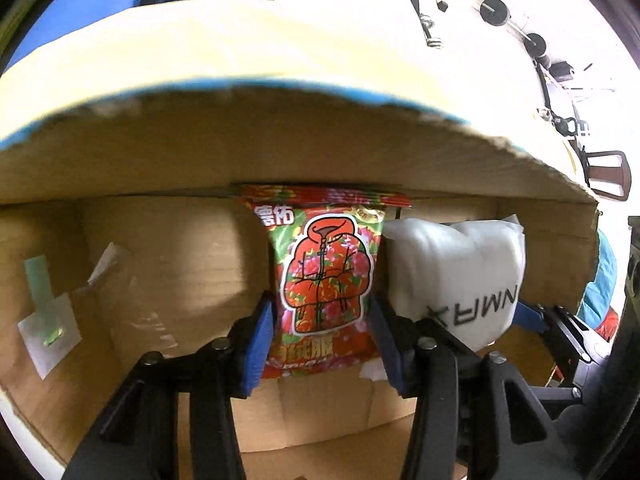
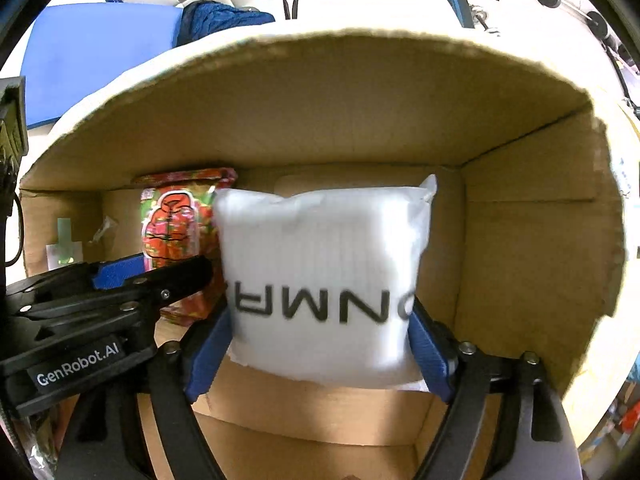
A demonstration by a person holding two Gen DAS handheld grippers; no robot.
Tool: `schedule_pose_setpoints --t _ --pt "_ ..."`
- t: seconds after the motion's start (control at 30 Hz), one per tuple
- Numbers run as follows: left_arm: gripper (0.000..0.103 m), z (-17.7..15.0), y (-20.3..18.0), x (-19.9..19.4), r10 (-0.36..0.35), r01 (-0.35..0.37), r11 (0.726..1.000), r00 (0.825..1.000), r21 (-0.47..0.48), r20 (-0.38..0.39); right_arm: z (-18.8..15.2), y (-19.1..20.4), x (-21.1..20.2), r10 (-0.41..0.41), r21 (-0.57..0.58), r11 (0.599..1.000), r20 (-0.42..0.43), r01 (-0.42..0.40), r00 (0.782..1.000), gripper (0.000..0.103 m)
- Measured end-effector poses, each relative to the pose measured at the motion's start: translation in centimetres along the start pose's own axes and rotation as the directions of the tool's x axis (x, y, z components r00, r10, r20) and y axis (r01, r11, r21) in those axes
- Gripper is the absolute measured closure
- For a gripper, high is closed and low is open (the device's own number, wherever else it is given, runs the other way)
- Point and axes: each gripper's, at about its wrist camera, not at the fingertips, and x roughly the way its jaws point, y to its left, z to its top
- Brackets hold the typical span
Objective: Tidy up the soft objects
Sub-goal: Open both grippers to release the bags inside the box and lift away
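Both grippers reach down into an open cardboard box (image 1: 160, 152). A red flowered snack packet (image 1: 326, 280) stands against the box's far wall, between the blue pads of my left gripper (image 1: 322, 332), which pinch its narrowed middle. Right beside it is a white soft pouch (image 2: 324, 280) with black lettering, resting on the box floor. The blue fingers (image 2: 208, 356) of my right gripper (image 2: 320, 348) flank the pouch's lower edges without squeezing it. The left gripper (image 2: 120, 280) shows from the side in the right wrist view, in front of the red packet (image 2: 176, 224).
The box's near flap (image 1: 280, 52) arches over the opening and its right wall (image 2: 532, 260) stands close to the pouch. Tape patches (image 1: 48, 320) stick to the left inner wall. A blue mat (image 2: 92, 52) and dark blue cloth (image 2: 224, 16) lie beyond the box.
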Motion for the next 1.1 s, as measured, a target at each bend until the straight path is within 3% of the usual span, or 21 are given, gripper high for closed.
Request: schedule_pose_setpoints --t 0.17,0.33,0.4,0.6,1.1 --pt "0.049 -1.0 -0.3 -2.2 0.031 -0.031 1.000 0.999 0.004 0.033 -1.4 0.6 -2.1 -0.007 -0.015 1.000 0.022 0.007 1.000 0.008" --pt "0.046 -2.7 0.1 -3.7 0.075 -0.077 0.997 0.995 0.020 0.071 -2.9 1.3 -3.5 -0.021 -0.017 1.000 0.041 0.022 0.999 0.008" --pt "0.025 -3.6 0.1 -4.1 0.103 -0.105 0.994 0.990 0.024 0.097 -3.8 1.7 -4.1 -0.002 -0.027 1.000 0.054 0.003 0.999 0.001" --pt "0.003 -7.0 2.1 -6.3 0.147 -0.149 0.989 0.970 -0.003 0.195 -5.3 1.6 -5.8 -0.007 -0.037 0.999 0.087 0.010 0.996 0.000" --pt "0.002 -12.4 -1.7 -11.2 0.180 -0.189 0.982 0.907 -0.013 0.380 -12.0 0.0 -12.6 -0.005 -0.064 0.998 0.231 0.020 0.973 0.000"
